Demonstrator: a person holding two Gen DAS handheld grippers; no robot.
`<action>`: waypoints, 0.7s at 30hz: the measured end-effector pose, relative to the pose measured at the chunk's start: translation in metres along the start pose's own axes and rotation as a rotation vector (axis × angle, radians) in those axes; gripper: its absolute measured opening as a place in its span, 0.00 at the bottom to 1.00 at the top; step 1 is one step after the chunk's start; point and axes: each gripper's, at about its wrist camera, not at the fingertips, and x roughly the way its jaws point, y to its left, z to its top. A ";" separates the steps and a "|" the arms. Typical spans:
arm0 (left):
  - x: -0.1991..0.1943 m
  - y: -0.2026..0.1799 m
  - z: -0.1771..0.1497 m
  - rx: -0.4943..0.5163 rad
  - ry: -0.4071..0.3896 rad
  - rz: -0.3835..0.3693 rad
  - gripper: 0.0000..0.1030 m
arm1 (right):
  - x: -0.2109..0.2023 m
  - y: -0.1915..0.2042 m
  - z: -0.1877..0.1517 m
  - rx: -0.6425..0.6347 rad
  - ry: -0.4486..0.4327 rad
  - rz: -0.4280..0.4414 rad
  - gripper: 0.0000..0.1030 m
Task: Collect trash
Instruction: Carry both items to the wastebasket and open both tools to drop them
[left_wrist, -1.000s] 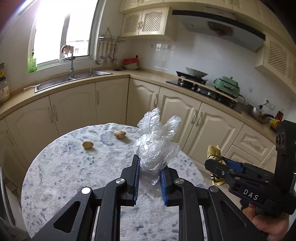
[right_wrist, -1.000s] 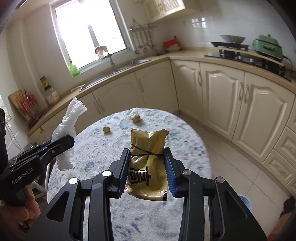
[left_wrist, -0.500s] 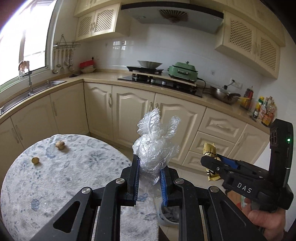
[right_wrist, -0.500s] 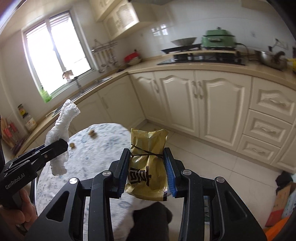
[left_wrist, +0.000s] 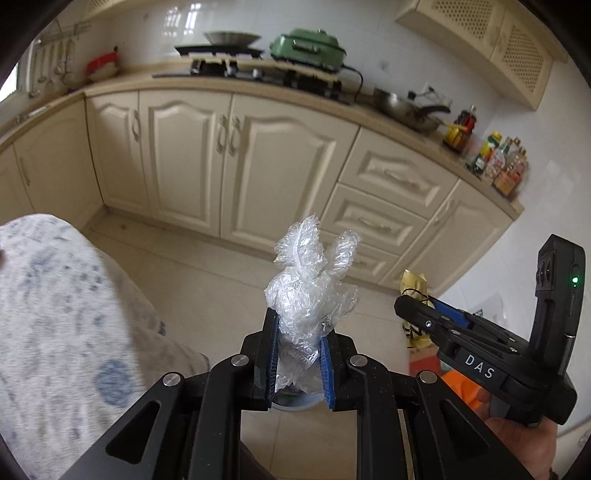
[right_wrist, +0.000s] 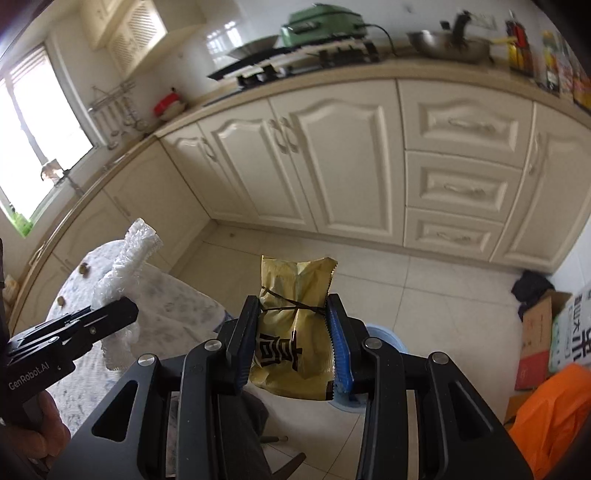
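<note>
Now the crumpled clear plastic wrap (left_wrist: 312, 291) sits between the blue pads of the left hand-held gripper (left_wrist: 298, 354), which is closed tightly on its lower part; the loose upper part stands up toward 12 o'clock above the fingertips. In the right wrist view the same wrap (right_wrist: 125, 266) shows at 9 o'clock, sticking out from the left hand-held gripper (right_wrist: 122, 308), and a hand (right_wrist: 44, 424) grips the handle at the lower left edge.

The yellow snack bag (right_wrist: 295, 328) with black characters is pinched upright between the pads of the right hand-held gripper (right_wrist: 293, 339), with a narrow gap that the bag fills. A thin dark band goes around the middle of the bag. In the left wrist view this bag (left_wrist: 413, 291) appears at 3 o'clock, at the tip of the right hand-held gripper (left_wrist: 424, 317).

Under both hand-held grippers is the tiled floor (right_wrist: 424, 295). A light blue bin (right_wrist: 384, 336) stands on it, just behind the right fingers, mostly hidden. The round tabletop (left_wrist: 55, 314) with a blue and white cloth lies at 9 o'clock in the left view; in the right view two small brown pieces (right_wrist: 84, 268) rest on it, well apart from the wrap. Cream cabinets (left_wrist: 240, 166) fill the background from 10 to 2 o'clock. An orange bag (right_wrist: 546, 410) and cardboard boxes (right_wrist: 539, 332) are at 4 o'clock in the right view.
</note>
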 end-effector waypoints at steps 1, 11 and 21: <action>0.011 -0.002 0.002 -0.002 0.019 -0.004 0.15 | 0.005 -0.007 -0.001 0.011 0.010 -0.013 0.35; 0.111 -0.016 0.043 -0.010 0.184 -0.056 0.16 | 0.039 -0.048 -0.011 0.080 0.090 -0.055 0.35; 0.212 -0.003 0.078 -0.061 0.318 -0.077 0.52 | 0.075 -0.071 -0.015 0.135 0.147 -0.078 0.38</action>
